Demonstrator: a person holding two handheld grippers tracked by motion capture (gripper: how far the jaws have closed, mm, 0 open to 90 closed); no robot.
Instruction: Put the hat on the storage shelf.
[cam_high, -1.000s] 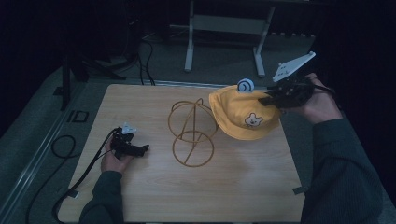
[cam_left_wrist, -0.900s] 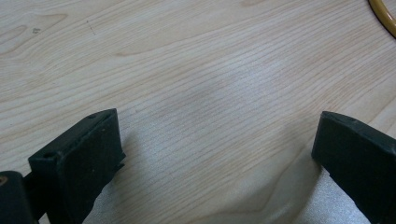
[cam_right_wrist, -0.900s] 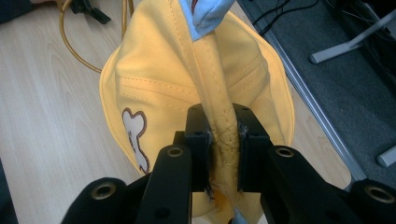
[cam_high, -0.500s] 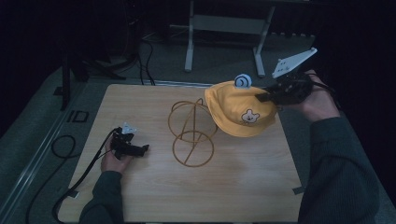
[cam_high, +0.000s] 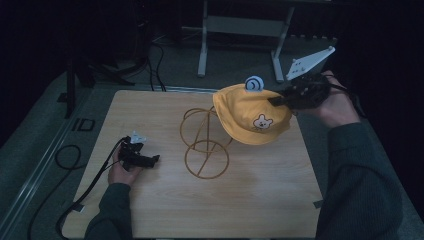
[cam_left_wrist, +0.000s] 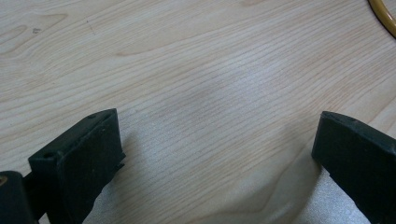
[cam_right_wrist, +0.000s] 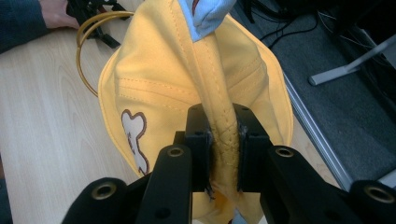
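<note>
1. The right gripper (cam_high: 278, 100) has its jaws pinched tight on a folded ridge of the yellow hat (cam_high: 251, 117) — in the right gripper view the stitched fabric of the hat (cam_right_wrist: 196, 88) runs straight up out from between the two black pads.
2. Beyond the jaws in that view the hat spreads out wide to both sides, with a white bear-shaped patch (cam_right_wrist: 134, 137) on the side left of the jaws and a pale blue tag (cam_right_wrist: 205, 14) at the far end of the ridge.
3. In the high view the hat hangs off the jaw tips, lifted above the bench (cam_high: 150, 210), and its lower edge lies over the upper part of the gold wire stand (cam_high: 205, 145); I cannot tell whether they touch.
4. The left gripper (cam_high: 151, 160) rests low on the bench in the person's left hand (cam_high: 120, 170), its jaws spread wide with nothing between them — bare wood grain lies between them in the left gripper view.
5. A curved bit of the gold wire (cam_left_wrist: 382, 16) sits well ahead of the left jaws, off to their right side.
</note>
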